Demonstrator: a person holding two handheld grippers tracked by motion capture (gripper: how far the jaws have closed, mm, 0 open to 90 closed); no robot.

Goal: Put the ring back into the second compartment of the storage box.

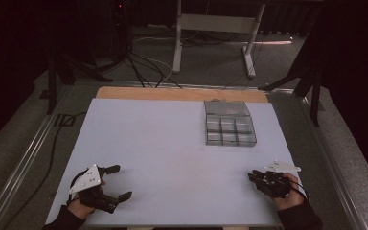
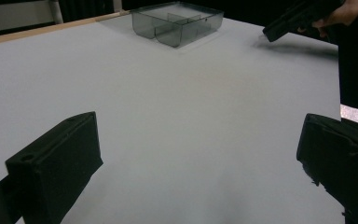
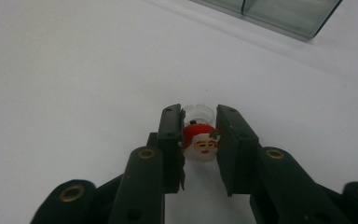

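- Right gripper [image 3: 200,140]: clenched on a small Santa-face ring [image 3: 200,144].
- Left gripper [image 1: 109,187]: held released, empty.
- Compartment box [image 1: 229,123]: seen ahead, nearer the right gripper.

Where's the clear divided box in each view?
High view: box on the table's far right part, beyond the right tongs.
Left gripper view: top centre, far end.
Right gripper view: top right corner, cropped.
Shared landmark: the white tabletop under it.
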